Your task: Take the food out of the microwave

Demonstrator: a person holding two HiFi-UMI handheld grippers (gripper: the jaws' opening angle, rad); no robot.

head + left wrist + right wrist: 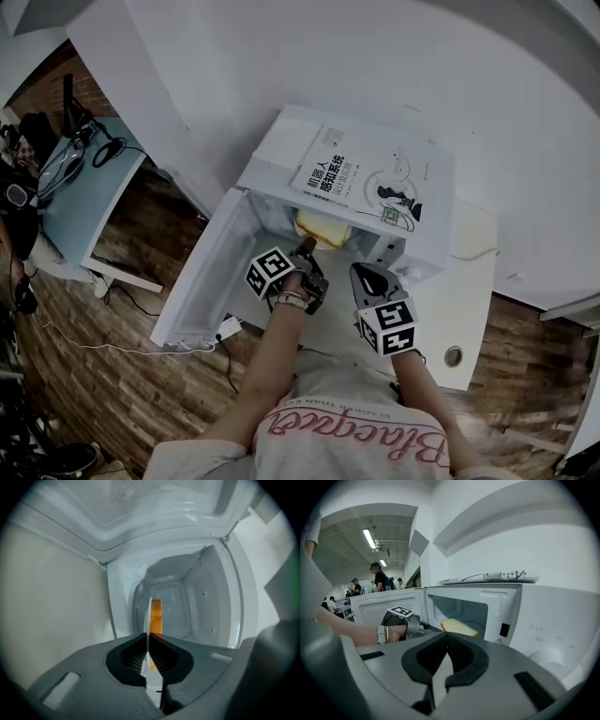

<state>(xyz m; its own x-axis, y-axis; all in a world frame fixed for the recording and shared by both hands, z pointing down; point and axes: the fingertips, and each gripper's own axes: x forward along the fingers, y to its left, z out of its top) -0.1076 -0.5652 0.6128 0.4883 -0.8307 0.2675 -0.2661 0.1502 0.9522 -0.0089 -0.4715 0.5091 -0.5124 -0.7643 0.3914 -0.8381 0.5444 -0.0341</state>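
The white microwave (281,155) stands with its door (202,281) swung open to the left. At the mouth of its cavity (197,602) is the food (323,228), a yellow slab (459,627) on what looks like a thin white plate (146,620). In the left gripper view the plate shows edge-on, with orange food (156,616) beside it. My left gripper (307,246) reaches into the opening and is shut on the plate's near rim (148,641). My right gripper (361,272) hangs in front of the control panel, shut with nothing in it (447,637).
A book (366,178) lies on top of the microwave. The microwave sits on a white table (469,281) with a cable hole (454,356) at the right front. A desk (75,197) stands at the left on wooden floor. People stand far off (379,578).
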